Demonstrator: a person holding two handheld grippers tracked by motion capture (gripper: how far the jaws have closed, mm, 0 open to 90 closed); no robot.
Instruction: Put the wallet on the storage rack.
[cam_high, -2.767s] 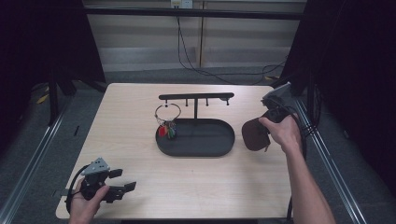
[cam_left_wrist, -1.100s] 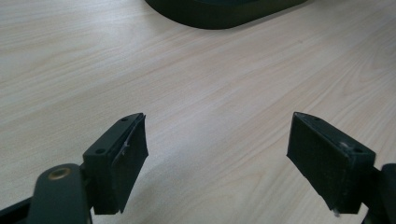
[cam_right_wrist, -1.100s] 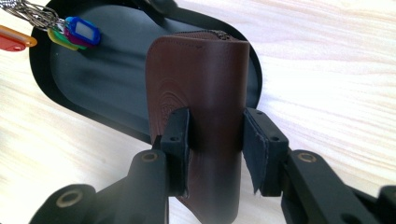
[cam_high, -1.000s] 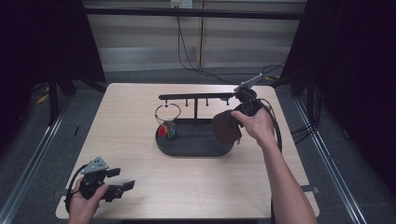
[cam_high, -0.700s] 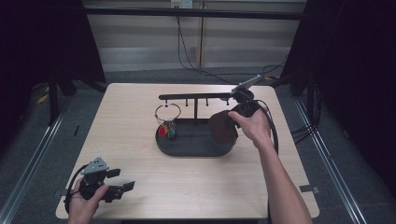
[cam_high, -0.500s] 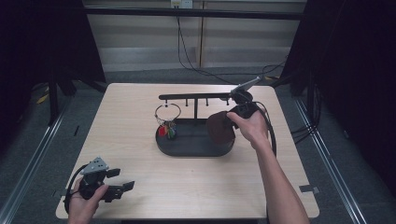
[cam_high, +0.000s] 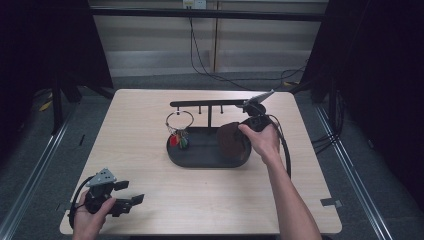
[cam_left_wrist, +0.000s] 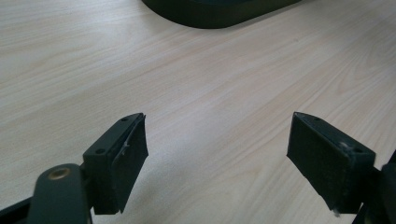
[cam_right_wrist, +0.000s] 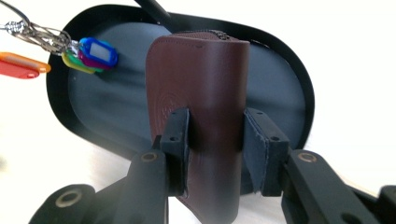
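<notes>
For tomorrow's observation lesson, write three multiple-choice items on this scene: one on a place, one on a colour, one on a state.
1. Where is the brown wallet?
A. Over the black tray
B. On the floor
C. Beside the left gripper

2. What colour is the wallet?
A. Green
B. Brown
C. White

3. How do the right gripper jaws stand?
A. Wide open, nothing between them
B. Shut on the key ring
C. Shut on the wallet

Answers:
1 A, the right gripper view shows the tray behind and beneath the wallet.
2 B, its leather shows brown in both views.
3 C, both pads press on the wallet's sides.
</notes>
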